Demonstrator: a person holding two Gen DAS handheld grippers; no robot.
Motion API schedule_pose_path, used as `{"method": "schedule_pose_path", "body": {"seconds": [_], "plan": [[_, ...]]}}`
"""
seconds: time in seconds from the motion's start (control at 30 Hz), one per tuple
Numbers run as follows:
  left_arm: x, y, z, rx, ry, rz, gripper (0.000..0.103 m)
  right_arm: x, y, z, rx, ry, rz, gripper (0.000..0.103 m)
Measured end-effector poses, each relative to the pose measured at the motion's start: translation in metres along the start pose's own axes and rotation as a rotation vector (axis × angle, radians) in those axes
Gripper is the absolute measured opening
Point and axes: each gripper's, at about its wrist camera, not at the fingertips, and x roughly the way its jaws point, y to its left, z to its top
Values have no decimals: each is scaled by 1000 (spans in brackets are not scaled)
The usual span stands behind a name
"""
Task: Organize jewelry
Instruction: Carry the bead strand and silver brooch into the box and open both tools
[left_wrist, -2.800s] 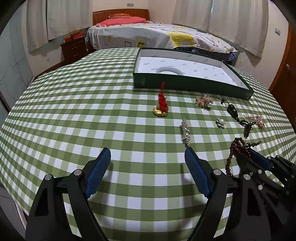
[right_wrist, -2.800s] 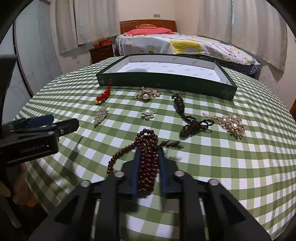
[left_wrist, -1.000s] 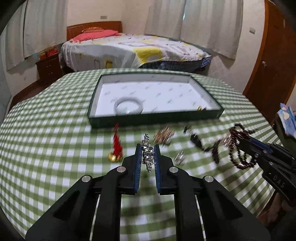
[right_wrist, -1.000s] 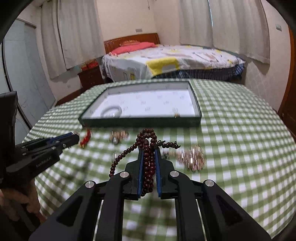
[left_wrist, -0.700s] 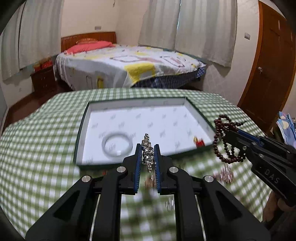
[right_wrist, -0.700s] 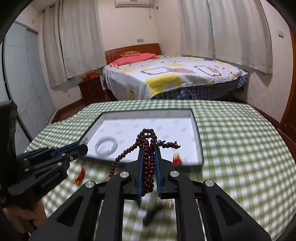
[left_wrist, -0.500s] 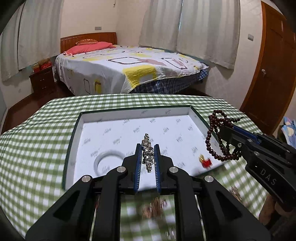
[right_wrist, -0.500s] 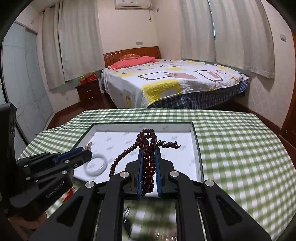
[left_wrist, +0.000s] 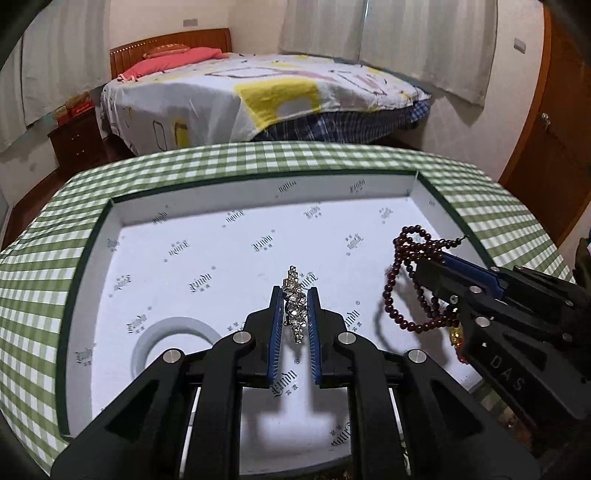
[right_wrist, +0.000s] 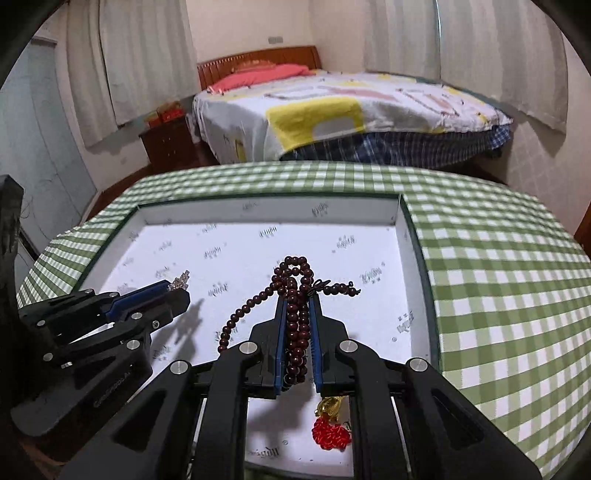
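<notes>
My left gripper (left_wrist: 295, 293) is shut on a sparkling rhinestone brooch (left_wrist: 294, 308) and hangs over the white floor of the dark green tray (left_wrist: 83, 266). Just to its right, my right gripper (right_wrist: 297, 301) is shut on a string of dark red beads (right_wrist: 295, 328), also over the tray (right_wrist: 424, 284). The beads (left_wrist: 404, 291) dangle in loops from its tips. A white bangle (left_wrist: 147, 343) lies in the tray's near left part. A red tassel with a gold charm (right_wrist: 330, 424) lies in the tray under the right gripper. The left gripper (right_wrist: 177, 290) shows at left.
The tray sits on a round table with a green checked cloth (left_wrist: 33, 280). Beyond the table's far edge stands a bed (left_wrist: 266, 96) with a nightstand (left_wrist: 75, 138) at its left. A wooden door (left_wrist: 554, 140) is at the right.
Both grippers have travelled forward from above the loose jewelry on the cloth to above the tray, sinking a little. Each kept its piece. Before that, the left gripper closed on the brooch.
</notes>
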Motion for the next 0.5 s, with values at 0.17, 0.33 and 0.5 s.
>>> {"method": "schedule_pose_path", "body": {"seconds": [0.17, 0.33, 0.5], "plan": [[10, -1, -5, 7, 39, -2, 14, 10, -3, -3, 5, 31, -7, 15], [11, -2, -9, 9, 37, 7, 28, 8, -6, -3, 18, 23, 9, 42], [6, 0, -10, 0, 33, 3, 43, -1, -4, -1, 9, 1, -7, 48]]}}
